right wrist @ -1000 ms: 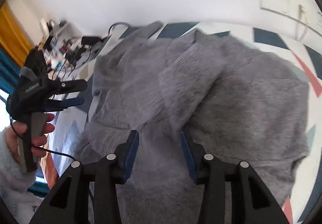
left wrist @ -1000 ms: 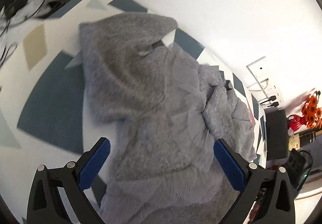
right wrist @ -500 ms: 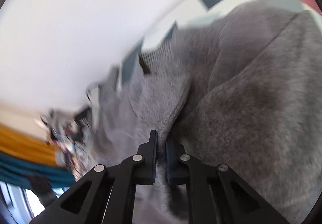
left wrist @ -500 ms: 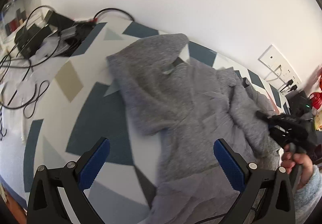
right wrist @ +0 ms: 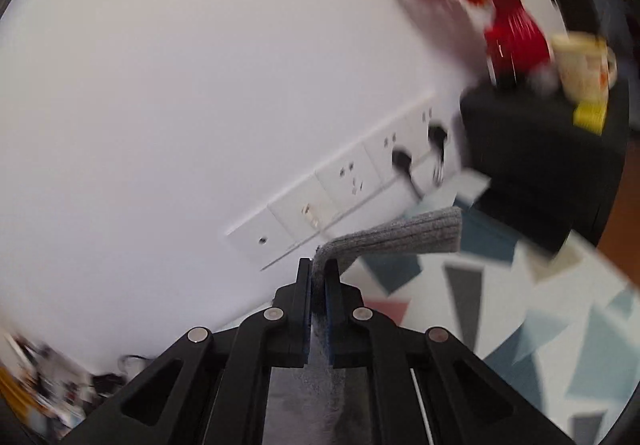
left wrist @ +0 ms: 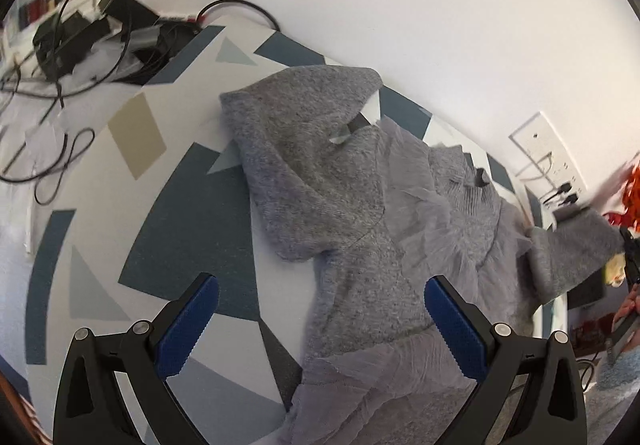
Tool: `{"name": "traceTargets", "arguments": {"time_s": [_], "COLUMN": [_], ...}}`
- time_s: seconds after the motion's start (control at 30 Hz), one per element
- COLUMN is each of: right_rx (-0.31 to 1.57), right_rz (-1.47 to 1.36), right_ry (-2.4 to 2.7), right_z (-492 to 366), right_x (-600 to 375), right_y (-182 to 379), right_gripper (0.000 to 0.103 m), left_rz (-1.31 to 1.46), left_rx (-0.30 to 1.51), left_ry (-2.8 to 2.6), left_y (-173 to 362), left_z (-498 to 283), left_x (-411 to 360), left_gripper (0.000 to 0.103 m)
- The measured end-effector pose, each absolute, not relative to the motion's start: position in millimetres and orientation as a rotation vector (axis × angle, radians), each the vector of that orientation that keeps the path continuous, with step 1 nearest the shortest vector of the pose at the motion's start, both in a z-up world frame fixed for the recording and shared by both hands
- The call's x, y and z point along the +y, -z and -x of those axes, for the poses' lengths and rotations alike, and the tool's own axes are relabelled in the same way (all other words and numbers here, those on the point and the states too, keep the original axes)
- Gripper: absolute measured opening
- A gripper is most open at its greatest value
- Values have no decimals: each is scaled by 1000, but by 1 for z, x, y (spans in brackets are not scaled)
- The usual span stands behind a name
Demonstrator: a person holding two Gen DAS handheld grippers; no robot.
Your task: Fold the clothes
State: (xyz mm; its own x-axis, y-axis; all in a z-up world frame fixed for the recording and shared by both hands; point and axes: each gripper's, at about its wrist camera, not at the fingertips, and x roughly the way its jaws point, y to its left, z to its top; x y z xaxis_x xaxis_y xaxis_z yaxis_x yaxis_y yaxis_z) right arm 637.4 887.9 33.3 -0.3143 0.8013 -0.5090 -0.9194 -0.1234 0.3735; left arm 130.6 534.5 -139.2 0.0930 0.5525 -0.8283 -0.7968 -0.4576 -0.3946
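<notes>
A grey knit sweater [left wrist: 340,213] with a pale sheer layer lies rumpled on the patterned tabletop [left wrist: 132,173]. My left gripper [left wrist: 320,321] hovers open above its lower part, blue pads wide apart with nothing between them. My right gripper [right wrist: 319,277] is shut on a ribbed grey sleeve cuff [right wrist: 404,237], which sticks out past the fingertips, lifted off the table and facing the wall. In the left wrist view that sleeve [left wrist: 572,253] is stretched out to the right edge, where a hand [left wrist: 630,305] holds the other gripper.
A white wall with a row of sockets [right wrist: 340,197] and plugged cables runs behind the table. A black box [right wrist: 540,165] bears a red vase of orange flowers [right wrist: 512,33] and a cup [right wrist: 584,69]. Tangled cables and black devices [left wrist: 80,41] lie at the table's far left.
My right gripper shut on the sleeve cuff, then swung up and away, pulling the sleeve out to the side. The left gripper drew back a little, still open.
</notes>
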Motion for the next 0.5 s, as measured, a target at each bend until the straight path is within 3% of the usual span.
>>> {"name": "traceTargets", "arguments": {"time_s": [0.23,0.4,0.5], "right_rx": [337,174,213], "right_rz": [776,1156,1280], "right_ry": [-2094,-2314,-2354], "right_z": [-449,-334,-312], "right_x": [853,785,770], "right_y": [7,85,118], "right_gripper": [5,5,11], "left_rz": [1395,1399,1394], "left_rx": [183,160,155], "left_ry": [-1567,-1570,-1570], "left_y": [164,164,160], "left_z": [-113,-104,-100], "left_x": [529,534,539], "left_gripper": [103,103,103]}}
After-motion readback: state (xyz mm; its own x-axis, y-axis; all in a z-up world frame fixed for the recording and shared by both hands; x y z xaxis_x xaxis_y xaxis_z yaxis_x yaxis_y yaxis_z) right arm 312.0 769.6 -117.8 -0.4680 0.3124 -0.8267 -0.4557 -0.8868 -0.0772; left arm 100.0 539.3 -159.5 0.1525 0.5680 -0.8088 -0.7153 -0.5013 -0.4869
